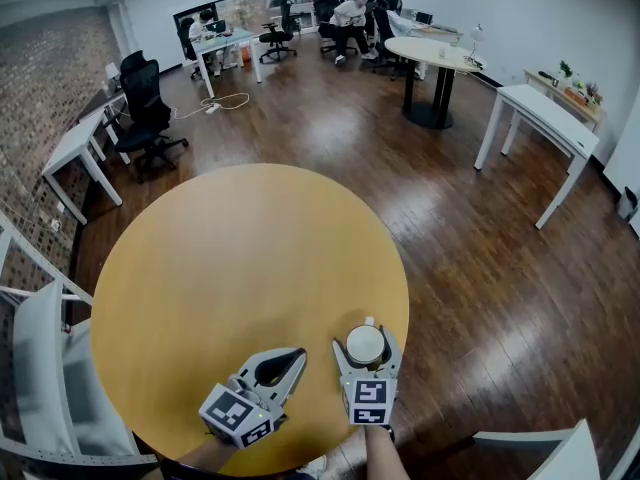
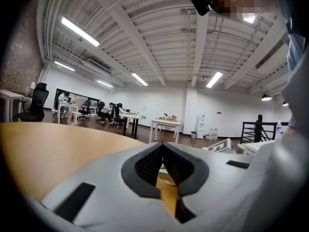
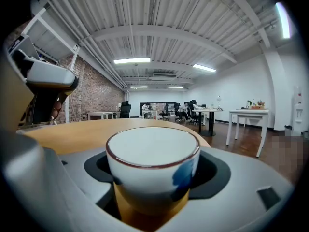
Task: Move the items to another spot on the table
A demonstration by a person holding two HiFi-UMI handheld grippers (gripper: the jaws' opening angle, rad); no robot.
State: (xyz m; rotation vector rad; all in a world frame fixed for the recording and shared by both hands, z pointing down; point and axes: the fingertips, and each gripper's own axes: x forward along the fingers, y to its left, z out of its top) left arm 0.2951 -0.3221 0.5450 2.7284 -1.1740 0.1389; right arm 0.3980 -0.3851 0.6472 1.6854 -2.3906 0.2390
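Observation:
A white cup [image 1: 365,345] with a brown rim and a blue mark stands on the round yellow table [image 1: 230,268], near its front right edge. My right gripper [image 1: 367,334] is open with its jaws on both sides of the cup. In the right gripper view the cup [image 3: 152,161] fills the gap between the jaws, and dark pad shows on either side of it. My left gripper [image 1: 299,354] lies just left of the cup with its tips together, shut and holding nothing. In the left gripper view its jaws [image 2: 162,146] meet at the tip, and a bit of the cup [image 2: 167,177] shows behind.
A white chair [image 1: 40,368] stands against the table's left side, and another [image 1: 545,453] at the bottom right. Further off on the wooden floor are black office chairs [image 1: 145,108], white desks [image 1: 540,118], a round table [image 1: 432,56] and seated people.

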